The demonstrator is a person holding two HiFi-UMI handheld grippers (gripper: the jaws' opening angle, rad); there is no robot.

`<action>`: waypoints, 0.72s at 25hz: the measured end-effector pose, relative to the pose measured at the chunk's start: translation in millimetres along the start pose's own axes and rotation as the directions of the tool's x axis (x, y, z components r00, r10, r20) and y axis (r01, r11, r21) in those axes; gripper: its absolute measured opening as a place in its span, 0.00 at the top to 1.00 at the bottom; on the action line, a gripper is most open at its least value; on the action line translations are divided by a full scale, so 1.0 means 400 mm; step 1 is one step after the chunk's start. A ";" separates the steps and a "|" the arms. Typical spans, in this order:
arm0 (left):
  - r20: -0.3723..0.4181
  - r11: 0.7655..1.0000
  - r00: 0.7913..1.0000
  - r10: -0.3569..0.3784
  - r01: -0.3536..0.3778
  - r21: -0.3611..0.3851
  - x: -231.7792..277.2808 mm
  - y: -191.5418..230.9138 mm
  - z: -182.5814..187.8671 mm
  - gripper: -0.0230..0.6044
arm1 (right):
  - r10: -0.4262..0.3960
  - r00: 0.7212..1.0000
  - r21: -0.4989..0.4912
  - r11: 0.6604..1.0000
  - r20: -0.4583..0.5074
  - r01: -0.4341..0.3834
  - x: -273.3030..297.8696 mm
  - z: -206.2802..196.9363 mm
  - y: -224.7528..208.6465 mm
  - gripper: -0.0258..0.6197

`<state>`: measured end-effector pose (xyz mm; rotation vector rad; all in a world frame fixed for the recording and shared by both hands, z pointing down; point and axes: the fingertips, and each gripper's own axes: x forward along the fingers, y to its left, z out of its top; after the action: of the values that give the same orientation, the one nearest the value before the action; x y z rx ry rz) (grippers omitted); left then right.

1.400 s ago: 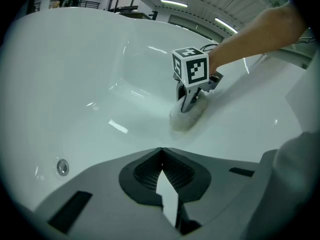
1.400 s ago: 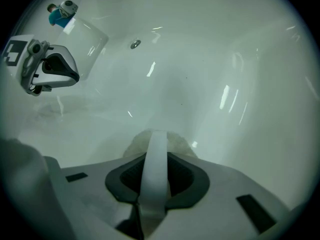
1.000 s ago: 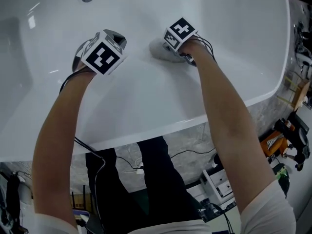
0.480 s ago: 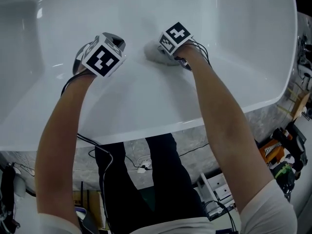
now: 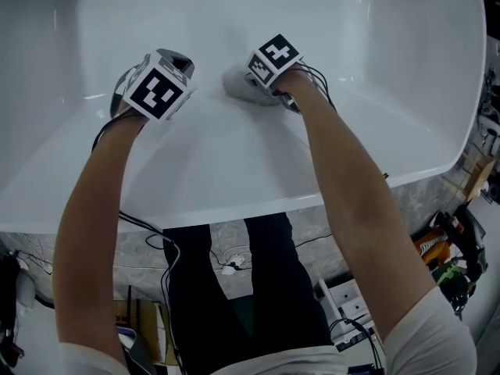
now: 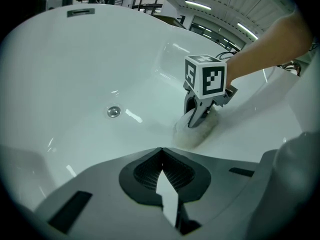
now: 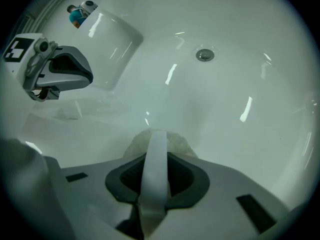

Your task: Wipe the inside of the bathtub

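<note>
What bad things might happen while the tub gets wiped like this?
1. The right hand-held gripper pinches only a fold of the cloth, so hard rubbing might pull it loose.
2. If the cloth slips, the bare jaws could scrape the shiny bathtub.
3. The left hand-held gripper, shut and empty, hangs close by, so the two might bump.

White bathtub (image 5: 234, 158), seemingly pale grey cloth (image 5: 235, 81)
</note>
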<state>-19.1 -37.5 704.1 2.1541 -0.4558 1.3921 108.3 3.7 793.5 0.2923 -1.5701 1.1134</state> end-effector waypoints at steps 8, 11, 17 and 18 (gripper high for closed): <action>-0.010 0.999 1.000 0.007 -0.007 -0.042 -0.056 0.108 -0.149 0.95 | 0.036 0.999 -0.019 0.999 -0.022 -0.036 0.092 0.128 0.129 0.82; -0.008 0.998 1.000 0.022 -0.022 -0.051 -0.082 0.144 -0.184 0.95 | 0.041 0.999 -0.028 0.999 -0.024 -0.042 0.109 0.166 0.168 0.82; -0.011 0.995 0.999 0.041 -0.041 -0.086 -0.124 0.204 -0.254 0.95 | 0.067 0.998 -0.035 0.997 -0.016 -0.068 0.151 0.231 0.241 0.82; -0.011 0.995 0.999 0.044 -0.045 -0.092 -0.131 0.213 -0.264 0.95 | 0.071 0.997 -0.034 0.997 -0.016 -0.071 0.157 0.241 0.250 0.82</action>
<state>-164.3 -43.2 712.4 2.0747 -0.5566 1.3765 -43.8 4.7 806.7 0.2063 -1.5958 1.1394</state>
